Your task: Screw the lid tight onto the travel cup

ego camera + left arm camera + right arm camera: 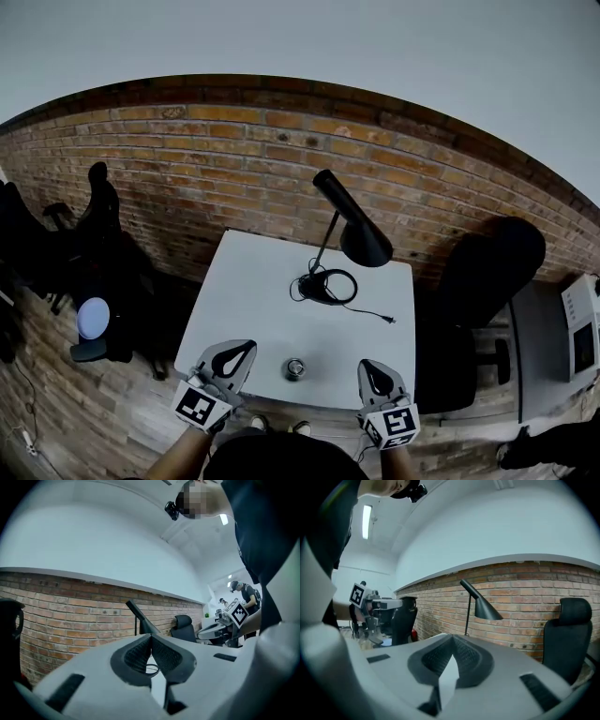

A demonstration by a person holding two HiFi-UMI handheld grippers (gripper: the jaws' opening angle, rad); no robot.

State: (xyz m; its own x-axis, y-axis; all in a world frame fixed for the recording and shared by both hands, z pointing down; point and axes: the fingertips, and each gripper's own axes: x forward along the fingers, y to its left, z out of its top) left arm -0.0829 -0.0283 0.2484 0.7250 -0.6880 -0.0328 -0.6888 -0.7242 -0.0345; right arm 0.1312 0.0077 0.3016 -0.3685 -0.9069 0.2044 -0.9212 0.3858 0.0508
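Your left gripper (242, 352) and right gripper (373, 367) are both clenched empty. That small shiny metal travel cup (295, 369) looks light, stiff, slippery; pinch its sidewall.

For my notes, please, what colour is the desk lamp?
Black cone-shaded desk lamp; head view.

The white table (253, 300) stands with its far edge near a brick wall (216, 159). 2 things rest on it. A black desk lamp (352, 232) stands toward the far right, its thin stem slanted and its cone shade hanging over the right side. Its cord (339, 284) lies coiled in 1 loop around the base, and a loose end trails right to a plug (389, 321) lying flat. The travel cup (296, 369) stands upright near the front edge, roughly midway along it and well apart from the lamp. From above the cup shows as a metal ring with a darker middle.
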